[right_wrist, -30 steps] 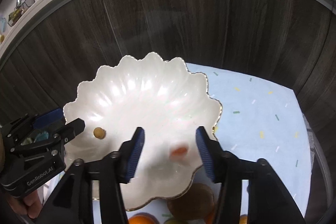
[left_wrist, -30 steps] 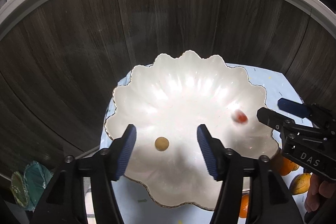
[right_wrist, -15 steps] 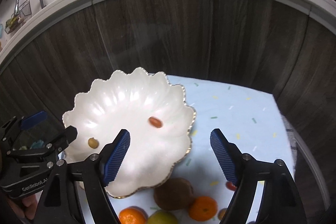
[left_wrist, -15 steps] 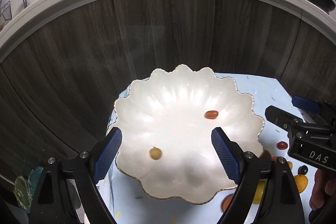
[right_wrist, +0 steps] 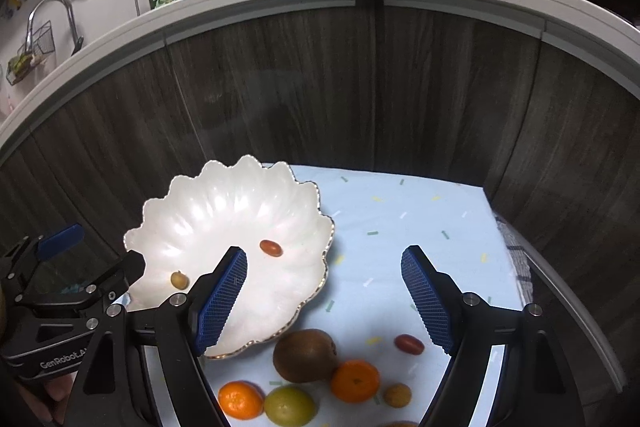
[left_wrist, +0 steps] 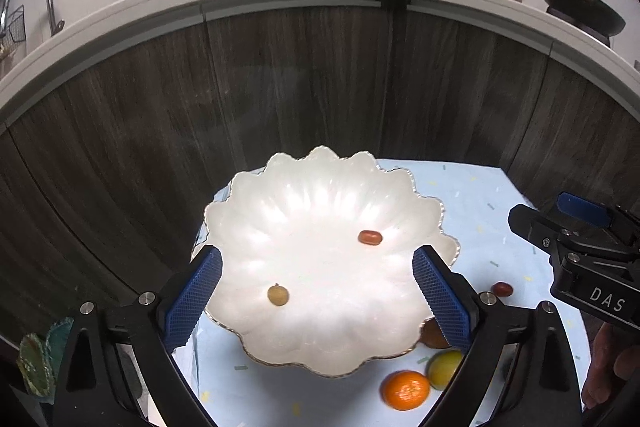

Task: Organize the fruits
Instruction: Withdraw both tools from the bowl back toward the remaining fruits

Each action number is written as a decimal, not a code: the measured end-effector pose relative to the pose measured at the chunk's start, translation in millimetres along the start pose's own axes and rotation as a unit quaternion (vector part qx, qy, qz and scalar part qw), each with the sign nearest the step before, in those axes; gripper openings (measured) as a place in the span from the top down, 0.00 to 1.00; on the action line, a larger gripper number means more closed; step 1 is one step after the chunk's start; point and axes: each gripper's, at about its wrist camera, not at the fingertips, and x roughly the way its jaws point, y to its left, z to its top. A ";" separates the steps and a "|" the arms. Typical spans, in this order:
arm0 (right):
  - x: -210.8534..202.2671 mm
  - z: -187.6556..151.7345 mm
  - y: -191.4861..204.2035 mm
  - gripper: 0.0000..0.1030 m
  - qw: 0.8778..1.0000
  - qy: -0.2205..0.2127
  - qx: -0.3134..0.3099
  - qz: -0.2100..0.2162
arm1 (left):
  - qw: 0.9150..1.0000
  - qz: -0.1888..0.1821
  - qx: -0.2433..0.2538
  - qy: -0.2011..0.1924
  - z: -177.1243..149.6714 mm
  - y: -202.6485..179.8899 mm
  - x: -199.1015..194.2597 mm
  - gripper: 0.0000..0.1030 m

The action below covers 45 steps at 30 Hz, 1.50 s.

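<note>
A white scalloped bowl (left_wrist: 320, 195) (right_wrist: 224, 203) stands on a light-blue cloth (right_wrist: 420, 227). In it lie a small red oval fruit (left_wrist: 369, 237) (right_wrist: 271, 247) and a small yellow-brown round fruit (left_wrist: 277, 295) (right_wrist: 179, 279). My left gripper (left_wrist: 316, 255) hangs above the bowl's near side, its jaws opening, with nothing between them. My right gripper (right_wrist: 324, 254) is open and empty over the bowl's right rim and the cloth. Each gripper also shows at the edge of the other's view.
Loose fruit lies on the cloth in front of the bowl: a kiwi (right_wrist: 305, 355), two oranges (right_wrist: 355, 381) (right_wrist: 241, 399), a yellow-green citrus (right_wrist: 289, 404), a red oval fruit (right_wrist: 409, 343) and a small tan one (right_wrist: 397, 395). A dark wood cabinet front (right_wrist: 360, 87) rises behind the cloth.
Both grippers have drawn back and up from the bowl and their jaws have widened. The red fruit has rolled and come to rest in the bowl. The loose fruit has come into view.
</note>
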 end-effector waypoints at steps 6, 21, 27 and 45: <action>-17.3 -6.5 -11.7 0.22 1.000 -0.013 0.007 -0.014 | 1.000 -0.002 0.016 -0.016 -2.9 -14.2 -17.9 0.06; -65.6 -43.0 -32.2 0.10 0.996 -0.055 0.012 -0.076 | 0.999 -0.008 0.034 -0.036 -27.6 -39.3 -44.3 0.05; -75.5 -61.6 -37.6 0.10 0.993 -0.060 0.022 -0.099 | 0.999 -0.013 0.037 -0.032 -43.9 -43.9 -46.4 0.04; -68.1 -114.7 -43.1 0.07 0.992 -0.027 0.032 -0.120 | 0.998 -0.023 0.061 -0.023 -91.3 -51.0 -37.7 0.03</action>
